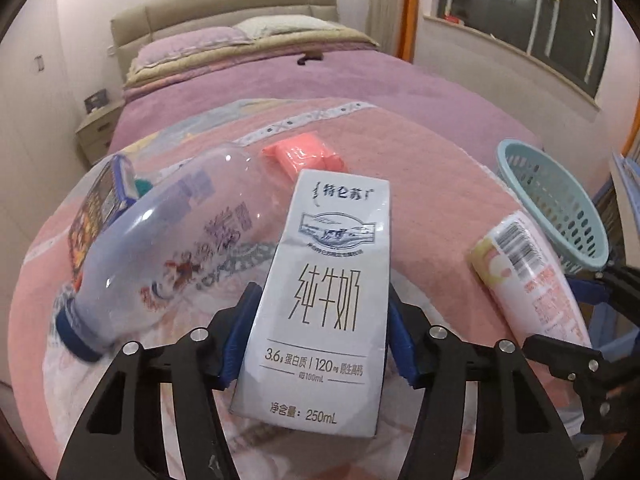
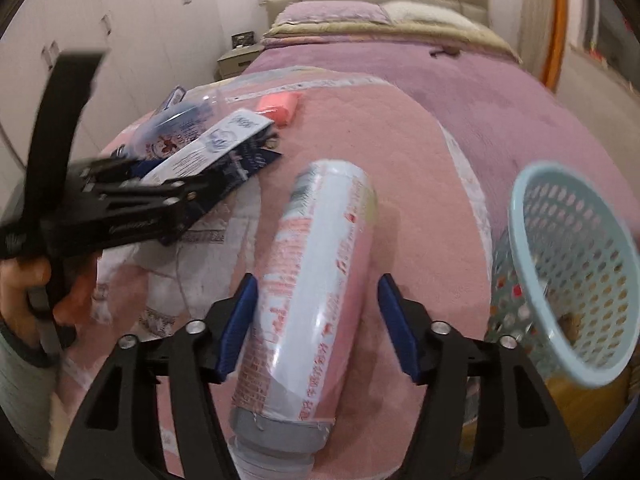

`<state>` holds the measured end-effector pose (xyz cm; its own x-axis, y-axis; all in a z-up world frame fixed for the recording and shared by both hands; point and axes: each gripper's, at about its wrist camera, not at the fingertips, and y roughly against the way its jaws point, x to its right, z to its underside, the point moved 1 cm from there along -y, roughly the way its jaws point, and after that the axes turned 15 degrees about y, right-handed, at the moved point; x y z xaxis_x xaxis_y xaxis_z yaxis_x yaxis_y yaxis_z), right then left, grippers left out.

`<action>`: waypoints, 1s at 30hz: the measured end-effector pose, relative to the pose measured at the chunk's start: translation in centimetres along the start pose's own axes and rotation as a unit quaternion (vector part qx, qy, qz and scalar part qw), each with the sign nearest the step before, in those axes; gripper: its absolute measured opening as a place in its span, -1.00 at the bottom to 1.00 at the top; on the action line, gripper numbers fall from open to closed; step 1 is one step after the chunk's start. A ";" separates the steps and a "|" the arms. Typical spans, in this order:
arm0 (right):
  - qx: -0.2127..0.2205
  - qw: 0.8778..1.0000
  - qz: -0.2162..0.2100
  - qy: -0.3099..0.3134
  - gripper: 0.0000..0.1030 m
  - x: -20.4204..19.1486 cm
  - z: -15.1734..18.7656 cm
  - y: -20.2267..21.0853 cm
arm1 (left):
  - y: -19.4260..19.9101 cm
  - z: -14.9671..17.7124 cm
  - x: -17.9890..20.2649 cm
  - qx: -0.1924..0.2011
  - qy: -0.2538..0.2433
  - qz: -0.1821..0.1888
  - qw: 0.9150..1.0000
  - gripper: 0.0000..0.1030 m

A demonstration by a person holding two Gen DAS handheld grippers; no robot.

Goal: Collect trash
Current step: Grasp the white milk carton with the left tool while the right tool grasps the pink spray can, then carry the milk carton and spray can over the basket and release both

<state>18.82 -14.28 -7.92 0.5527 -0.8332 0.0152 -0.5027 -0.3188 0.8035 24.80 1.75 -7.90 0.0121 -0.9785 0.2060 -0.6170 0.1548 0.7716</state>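
A white 250 mL milk carton (image 1: 324,292) lies lengthwise between the blue pads of my left gripper (image 1: 322,320), and both pads press on its sides. In the right wrist view the same carton (image 2: 216,144) sits in that gripper above the pink blanket. A pink-and-white labelled bottle (image 2: 316,280) lies on the blanket between the fingers of my right gripper (image 2: 318,320). The left pad is at its side and a gap shows at the right pad, so this gripper is open. The bottle (image 1: 528,276) also shows at the right of the left wrist view.
A light-blue perforated basket (image 2: 576,272) (image 1: 560,208) hangs tilted off the bed's right edge. A clear bottle with a blue cap (image 1: 160,248), a blue printed pack (image 1: 100,204) and a pink packet (image 1: 304,156) lie on the blanket. A person's hand (image 2: 32,288) holds the left gripper.
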 end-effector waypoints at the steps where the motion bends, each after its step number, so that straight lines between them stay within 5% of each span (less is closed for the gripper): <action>1: -0.001 1.000 -0.016 -0.022 0.21 0.5 0.3 -0.1 | 0.3 0.2 -0.1 0.001 0.012 0.005 1.000 0.08; 7: 0.001 0.994 -0.048 -0.094 0.18 1.9 0.5 -0.7 | 2.5 1.7 -0.6 0.014 0.047 0.029 0.998 0.05; 9: 0.001 0.994 -0.047 -0.096 -0.06 1.7 0.4 -0.8 | 3.1 2.1 -0.6 0.018 0.052 0.033 0.998 0.05; 17: 0.020 0.996 -0.032 -0.076 -0.09 0.6 -0.1 0.4 | 5.1 2.5 0.1 0.044 0.056 0.057 0.996 0.03; 30: 0.087 0.987 0.008 -0.136 -0.11 7.9 0.9 6.3 | 6.2 0.0 8.9 0.077 -0.008 0.107 0.991 0.02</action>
<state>19.45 -23.25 -3.27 0.3580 -0.9212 -0.1523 -0.6289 -0.3585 0.6899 21.10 -6.00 -1.26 -0.1431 -0.9276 0.3451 -0.7164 0.3376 0.6106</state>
